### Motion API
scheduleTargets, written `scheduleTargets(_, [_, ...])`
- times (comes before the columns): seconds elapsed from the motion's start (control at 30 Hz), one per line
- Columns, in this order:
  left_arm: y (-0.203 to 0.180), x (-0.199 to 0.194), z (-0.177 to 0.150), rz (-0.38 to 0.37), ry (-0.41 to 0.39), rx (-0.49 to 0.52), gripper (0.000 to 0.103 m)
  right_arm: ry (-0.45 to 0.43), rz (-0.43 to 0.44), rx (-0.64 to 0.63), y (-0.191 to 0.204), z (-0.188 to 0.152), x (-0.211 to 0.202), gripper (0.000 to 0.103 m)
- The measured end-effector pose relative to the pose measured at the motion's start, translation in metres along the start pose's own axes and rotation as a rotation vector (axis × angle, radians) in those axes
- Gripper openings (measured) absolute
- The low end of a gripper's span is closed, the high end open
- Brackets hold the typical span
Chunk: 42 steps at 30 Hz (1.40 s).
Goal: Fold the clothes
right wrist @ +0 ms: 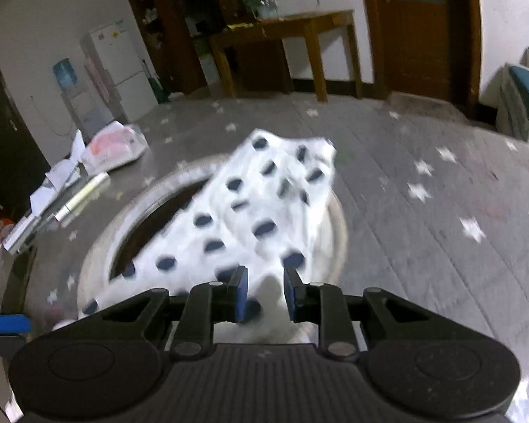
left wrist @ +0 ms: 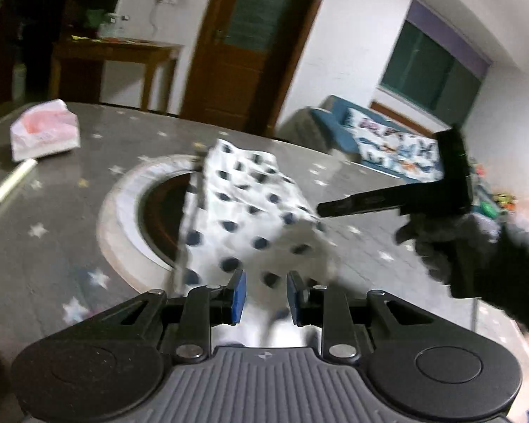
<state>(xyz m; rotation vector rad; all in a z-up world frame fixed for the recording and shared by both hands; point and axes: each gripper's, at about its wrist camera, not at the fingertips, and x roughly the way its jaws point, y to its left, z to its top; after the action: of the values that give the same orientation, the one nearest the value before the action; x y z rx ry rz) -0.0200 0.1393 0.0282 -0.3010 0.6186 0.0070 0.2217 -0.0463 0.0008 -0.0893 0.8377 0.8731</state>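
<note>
A white garment with dark blue dots (left wrist: 250, 211) lies bunched on the grey star-patterned table, over a round recess. My left gripper (left wrist: 266, 296) has its jaws a little apart with the cloth between the blue pads. In the left wrist view the right gripper (left wrist: 321, 209) shows at the right, held by a black-gloved hand, its tip at the cloth's right edge. In the right wrist view the same garment (right wrist: 250, 211) runs forward from my right gripper (right wrist: 264, 296), whose jaws stand slightly apart around the cloth. Both views are motion-blurred.
A pink-and-white plastic bag (left wrist: 44, 130) and a white tube (left wrist: 10, 185) lie at the table's far left. The round recess has a pale rim (left wrist: 123, 190). Papers (right wrist: 53, 183) lie at the left edge. A wooden side table (right wrist: 285, 31), a door and a blue sofa (left wrist: 338, 123) stand beyond.
</note>
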Motion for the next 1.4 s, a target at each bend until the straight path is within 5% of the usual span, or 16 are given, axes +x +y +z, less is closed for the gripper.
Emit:
scheduleTargets(0.27, [0.006, 0.01, -0.013, -0.022, 0.046, -0.014, 0.028, 0.03, 0.098, -0.014, 0.048, 0.038, 0.061, 0.022])
scheduleTargets(0.33, [0.009, 0.01, -0.016, -0.026, 0.051, -0.029, 0.028, 0.046, 0.109, -0.006, 0.059, 0.047, 0.08, 0.03])
scheduleTargets(0.6, [0.02, 0.005, -0.017, -0.042, 0.042, -0.063, 0.029, 0.115, -0.009, -0.009, 0.083, 0.053, 0.127, 0.03])
scheduleTargets(0.73, [0.023, 0.004, -0.017, -0.047, 0.038, -0.073, 0.031, 0.122, -0.042, -0.002, 0.082, 0.049, 0.131, 0.006])
scheduleTargets(0.8, [0.025, 0.004, -0.017, -0.049, 0.038, -0.077, 0.031, 0.105, -0.039, 0.005, 0.082, 0.049, 0.128, 0.004])
scheduleTargets(1.03, [0.03, 0.003, -0.011, -0.043, 0.027, -0.089, 0.031, 0.005, 0.058, 0.045, 0.09, 0.071, 0.113, 0.003])
scheduleTargets(1.23, [0.03, 0.012, -0.002, -0.012, 0.032, -0.082, 0.031, 0.066, 0.082, 0.045, 0.085, 0.063, 0.13, 0.01])
scheduleTargets(1.4, [0.028, 0.018, 0.003, -0.015, 0.038, -0.07, 0.031, 0.019, 0.126, 0.049, 0.055, 0.064, 0.078, 0.011])
